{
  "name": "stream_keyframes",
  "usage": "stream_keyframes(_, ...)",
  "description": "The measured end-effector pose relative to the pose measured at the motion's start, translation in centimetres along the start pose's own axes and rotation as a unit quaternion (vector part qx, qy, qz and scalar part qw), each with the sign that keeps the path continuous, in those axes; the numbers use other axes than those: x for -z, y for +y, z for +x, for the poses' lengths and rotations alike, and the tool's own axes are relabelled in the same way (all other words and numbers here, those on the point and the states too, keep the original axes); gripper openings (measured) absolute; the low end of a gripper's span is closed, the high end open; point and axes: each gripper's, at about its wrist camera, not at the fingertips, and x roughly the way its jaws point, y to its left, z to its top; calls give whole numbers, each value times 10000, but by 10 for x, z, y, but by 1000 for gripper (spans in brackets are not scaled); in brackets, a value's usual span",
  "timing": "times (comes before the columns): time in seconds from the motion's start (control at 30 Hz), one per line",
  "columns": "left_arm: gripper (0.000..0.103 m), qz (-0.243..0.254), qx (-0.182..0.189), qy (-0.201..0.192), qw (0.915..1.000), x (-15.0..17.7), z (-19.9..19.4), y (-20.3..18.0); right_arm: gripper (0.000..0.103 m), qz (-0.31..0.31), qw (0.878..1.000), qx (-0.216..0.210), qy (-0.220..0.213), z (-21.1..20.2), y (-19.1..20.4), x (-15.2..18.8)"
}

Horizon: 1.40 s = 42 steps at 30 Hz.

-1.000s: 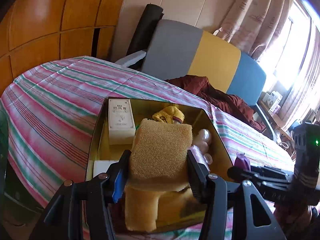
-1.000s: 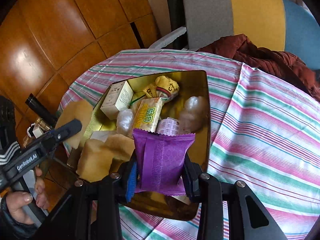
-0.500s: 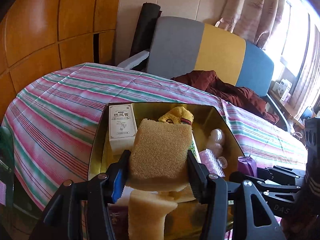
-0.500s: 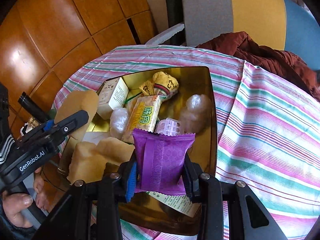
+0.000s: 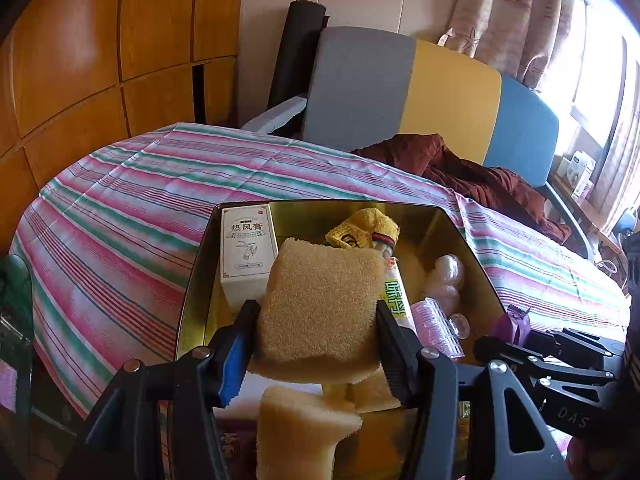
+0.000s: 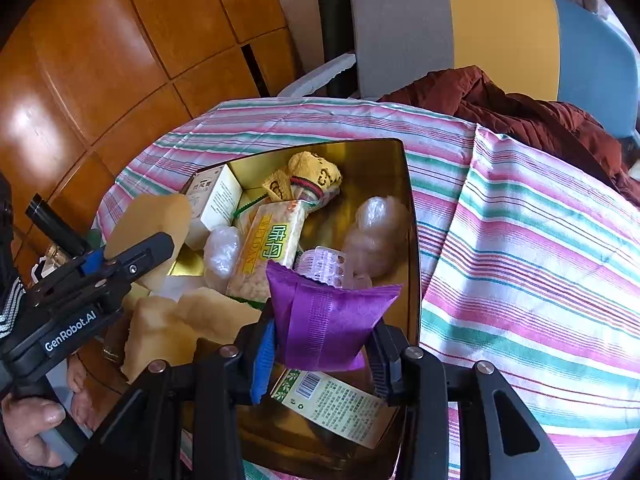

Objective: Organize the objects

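A gold tin box (image 5: 192, 304) (image 6: 412, 216) sits on the striped tablecloth, holding a white carton (image 5: 248, 256), a yellow snack pack (image 6: 272, 248), yellow sponge pieces (image 6: 160, 336) and wrapped items. My left gripper (image 5: 312, 344) is shut on a tan sponge (image 5: 320, 304), held above the box's near left side; it also shows in the right wrist view (image 6: 148, 220). My right gripper (image 6: 324, 344) is shut on a purple packet (image 6: 324, 320), held above the box's near edge; the packet's tip shows in the left wrist view (image 5: 516, 324).
The striped tablecloth (image 6: 520, 240) spreads to the right of the box. A grey, yellow and blue chair (image 5: 420, 92) with a dark red garment (image 6: 520, 116) stands behind the table. Wooden wall panels (image 6: 100, 60) lie left.
Both grippers have lifted and drawn back a little from the box, each still holding its item. The sponge sits higher above the box than before.
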Motion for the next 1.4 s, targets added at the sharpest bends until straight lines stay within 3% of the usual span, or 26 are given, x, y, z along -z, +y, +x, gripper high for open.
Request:
stream_keyframes(0.2,60,-11,-1,77,10000,3,2,0,45,71,10000,-23,60,5,-3,1)
stream_keyframes(0.3,70,0,-47,80,10000,3,3,0,83,45,9999,-84,46,5,0,3)
stream_keyframes(0.33,72,16,-68,79,9999,3,2,0,87,5,10000,-55,-17,3,2,3)
stream_keyframes(0.73,74,76,-57,-224,9997,5,-30,-3,87,-53,9999,18,-161,-11,14,13)
stream_keyframes(0.83,74,97,-137,-275,9995,8,-40,-4,92,-19,9996,117,-262,-19,15,18)
stream_keyframes(1.13,74,222,-548,-537,9968,24,-74,-14,93,9,9960,505,-733,-50,22,37)
stream_keyframes(1.23,75,133,-520,-655,9964,29,-86,-16,94,9,9952,536,-823,-59,23,44)
stream_keyframes(1.3,80,-12,-619,-609,9962,32,-91,-18,94,-13,9949,544,-852,-63,24,48)
stream_keyframes(1.4,81,-49,-727,-482,9962,35,-92,-21,94,-22,9947,528,-878,-69,24,55)
